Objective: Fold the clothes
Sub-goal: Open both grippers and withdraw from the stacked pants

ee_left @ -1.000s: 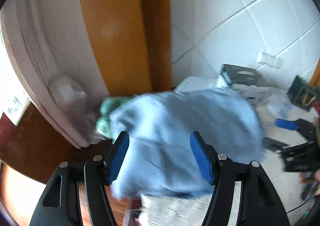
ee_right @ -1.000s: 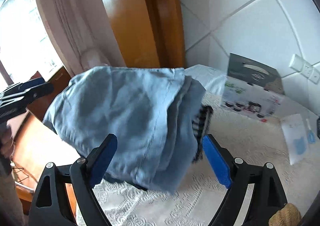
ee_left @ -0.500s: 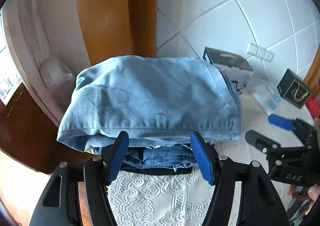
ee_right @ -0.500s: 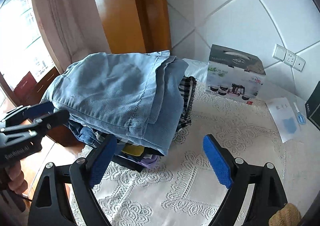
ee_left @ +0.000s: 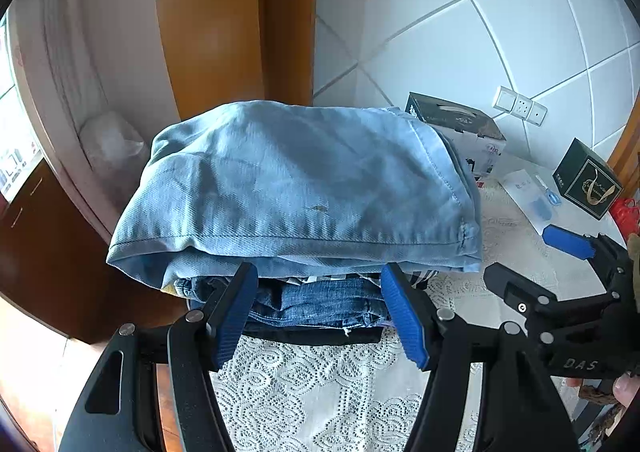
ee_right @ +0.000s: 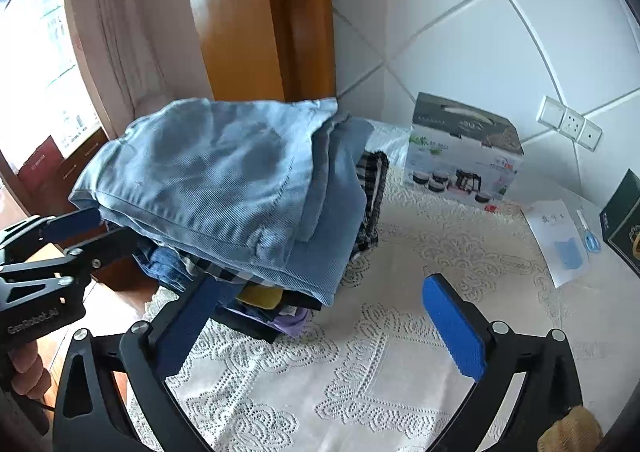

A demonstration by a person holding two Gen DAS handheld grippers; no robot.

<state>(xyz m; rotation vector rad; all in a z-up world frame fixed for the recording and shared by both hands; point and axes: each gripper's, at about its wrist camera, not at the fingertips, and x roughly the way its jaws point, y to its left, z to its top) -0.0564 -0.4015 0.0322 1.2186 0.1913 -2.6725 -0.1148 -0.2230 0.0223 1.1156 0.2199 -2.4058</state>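
Folded light blue jeans lie on top of a pile of folded clothes at the table's left end, also seen in the right wrist view. My left gripper has its fingertips at the front edge of those jeans, with the lower folds between its pads. From the right wrist view, the left gripper clasps that edge. My right gripper is opening. Its left finger stands by the pile's near corner and its right finger is over bare tablecloth. No pad presses on cloth.
A white lace tablecloth covers the table. A tea-set box stands by the tiled wall, with a paper sheet and scissors and a black box to its right. A wooden door frame and curtain rise behind the pile.
The light blue jeans came down from mid-air onto the pile and now rest there. The right gripper's jaws have spread wider and left the cloth.
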